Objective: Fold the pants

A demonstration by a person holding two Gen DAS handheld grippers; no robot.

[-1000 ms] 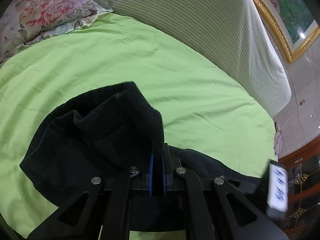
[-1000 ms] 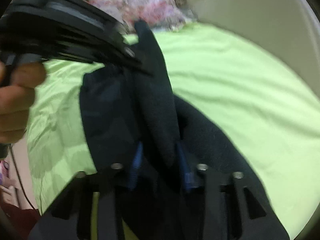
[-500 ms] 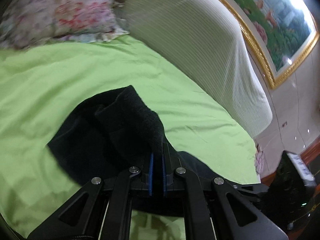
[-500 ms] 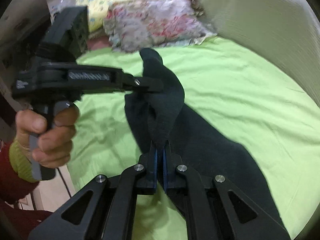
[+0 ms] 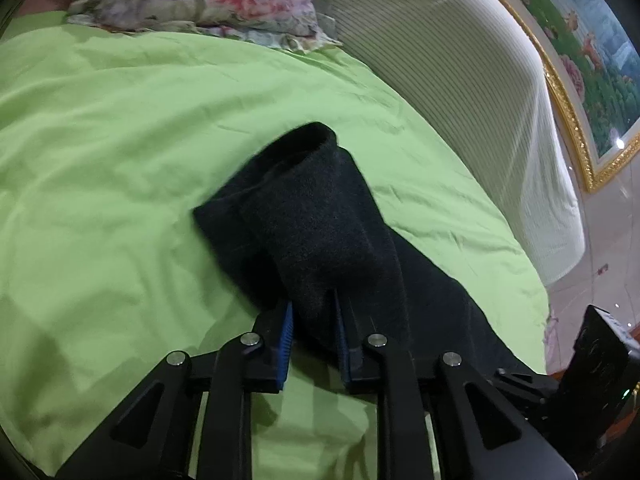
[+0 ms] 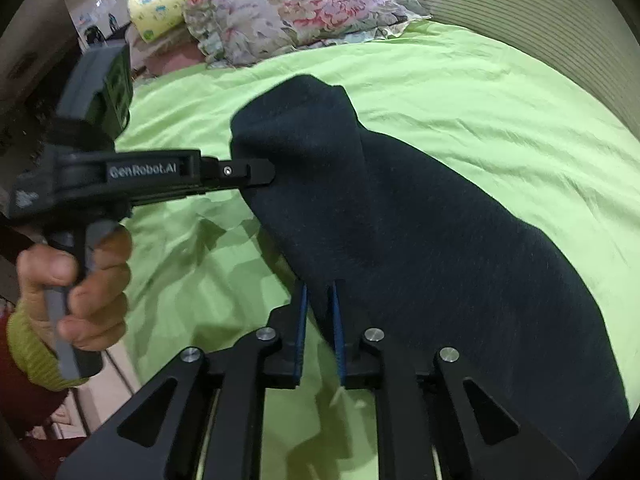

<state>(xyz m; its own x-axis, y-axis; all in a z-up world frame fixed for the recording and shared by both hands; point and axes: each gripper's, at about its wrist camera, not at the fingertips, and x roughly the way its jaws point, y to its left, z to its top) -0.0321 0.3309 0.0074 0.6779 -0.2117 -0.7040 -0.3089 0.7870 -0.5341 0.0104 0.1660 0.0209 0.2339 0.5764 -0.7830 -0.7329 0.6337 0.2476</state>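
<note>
Both tools have just been parting their jaws since half a second ago, when each clamped the dark pants point(image 5: 320, 216); the folded cloth now lies on the green bed sheet point(image 5: 120, 140). Left tool point(image 5: 313, 320) and right tool point(image 6: 320, 312) stand slightly open, fabric between the blue pads, which no longer pinch it. Floral pillows point(image 6: 288, 4) lie beyond.
</note>
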